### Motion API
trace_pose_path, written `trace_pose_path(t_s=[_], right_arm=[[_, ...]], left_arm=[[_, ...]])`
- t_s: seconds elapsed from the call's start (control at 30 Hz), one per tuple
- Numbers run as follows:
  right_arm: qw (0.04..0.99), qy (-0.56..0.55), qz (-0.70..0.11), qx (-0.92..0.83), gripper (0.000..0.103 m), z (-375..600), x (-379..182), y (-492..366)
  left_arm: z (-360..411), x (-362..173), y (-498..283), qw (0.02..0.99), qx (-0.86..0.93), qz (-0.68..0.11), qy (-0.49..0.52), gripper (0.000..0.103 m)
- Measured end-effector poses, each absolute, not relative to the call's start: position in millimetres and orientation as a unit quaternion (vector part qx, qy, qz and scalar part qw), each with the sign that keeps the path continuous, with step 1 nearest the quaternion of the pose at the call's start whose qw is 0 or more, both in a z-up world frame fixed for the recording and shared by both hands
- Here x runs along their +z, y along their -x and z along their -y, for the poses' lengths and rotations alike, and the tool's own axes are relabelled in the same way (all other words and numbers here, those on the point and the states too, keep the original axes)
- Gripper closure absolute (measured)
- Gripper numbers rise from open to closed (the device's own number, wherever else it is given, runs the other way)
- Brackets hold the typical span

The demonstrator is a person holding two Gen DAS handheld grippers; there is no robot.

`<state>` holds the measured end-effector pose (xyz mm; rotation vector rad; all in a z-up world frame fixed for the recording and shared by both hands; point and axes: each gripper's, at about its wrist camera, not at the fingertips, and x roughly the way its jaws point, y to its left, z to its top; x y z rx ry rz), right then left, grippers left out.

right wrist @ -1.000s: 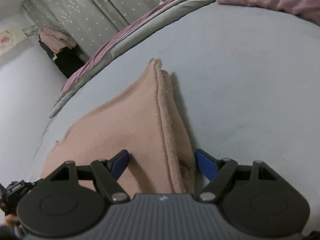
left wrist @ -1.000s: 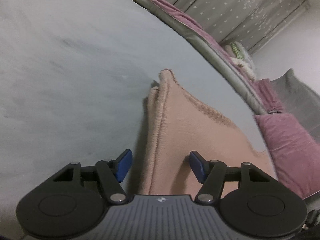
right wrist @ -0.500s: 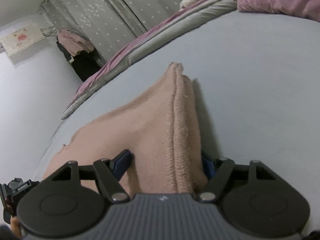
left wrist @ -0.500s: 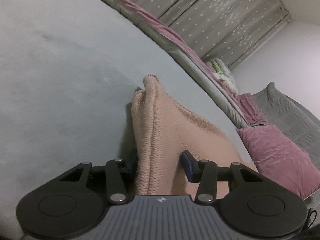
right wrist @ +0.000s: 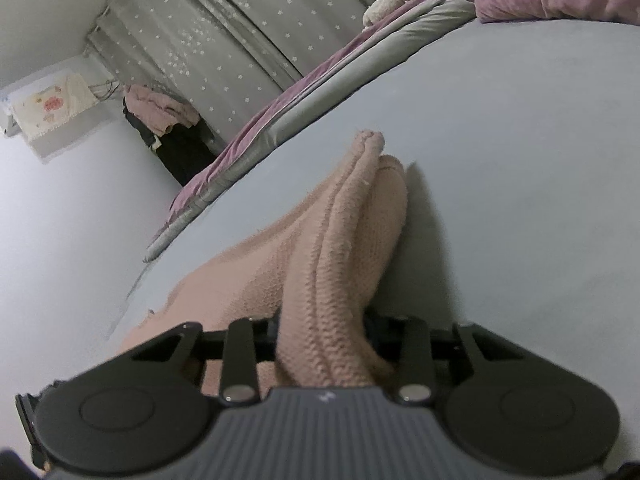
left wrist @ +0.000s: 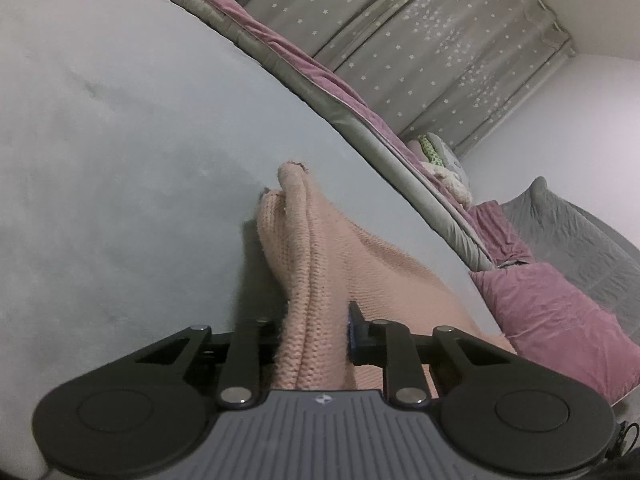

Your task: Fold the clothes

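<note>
A pink knitted garment (left wrist: 316, 264) lies on a pale grey bed surface (left wrist: 120, 184), its near edge bunched into thick folds. My left gripper (left wrist: 314, 338) is shut on that bunched edge, with the knit squeezed between its jaws and lifted off the bed. In the right wrist view the same pink garment (right wrist: 332, 264) rises as a ridge toward its far corner. My right gripper (right wrist: 322, 338) is shut on the doubled edge too, and its fingertips are hidden by the cloth.
A grey and mauve quilt (left wrist: 320, 80) runs along the bed's far side below star-patterned curtains (left wrist: 420, 48). A mauve pillow (left wrist: 560, 320) and grey cushion (left wrist: 580, 240) lie to the right. Clothes hang on a dark stand (right wrist: 168, 128) by the wall.
Both grippers went from open around the garment's edge to shut on it. The pinched edges have risen from the bed, and the cloth now bunches into ridges.
</note>
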<state>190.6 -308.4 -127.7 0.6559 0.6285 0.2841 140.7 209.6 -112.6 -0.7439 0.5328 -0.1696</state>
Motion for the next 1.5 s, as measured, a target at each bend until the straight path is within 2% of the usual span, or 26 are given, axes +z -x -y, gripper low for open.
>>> trace_pose_path(t_s=[0.3, 0.57, 1.1, 1.5], right_arm=[[0.88, -0.34, -0.309, 0.115, 0.073, 305, -96, -178], [0.866, -0.356, -0.342, 0.085, 0.073, 305, -75, -142], [0.844, -0.373, -0.382, 0.055, 0.073, 312, -57, -14], [0.838, -0.369, -0.4, 0.043, 0.072, 321, -64, 45]], left_arm=[[-201, -77, -132, 0.887, -0.067, -0.261, 0.376, 0.085], [-195, -50, -102, 0.876, -0.055, -0.299, 0.374, 0.085], [-192, -46, 13, 0.849, -0.066, -0.344, 0.396, 0.084], [-191, -57, 59, 0.833, -0.075, -0.371, 0.403, 0.084]])
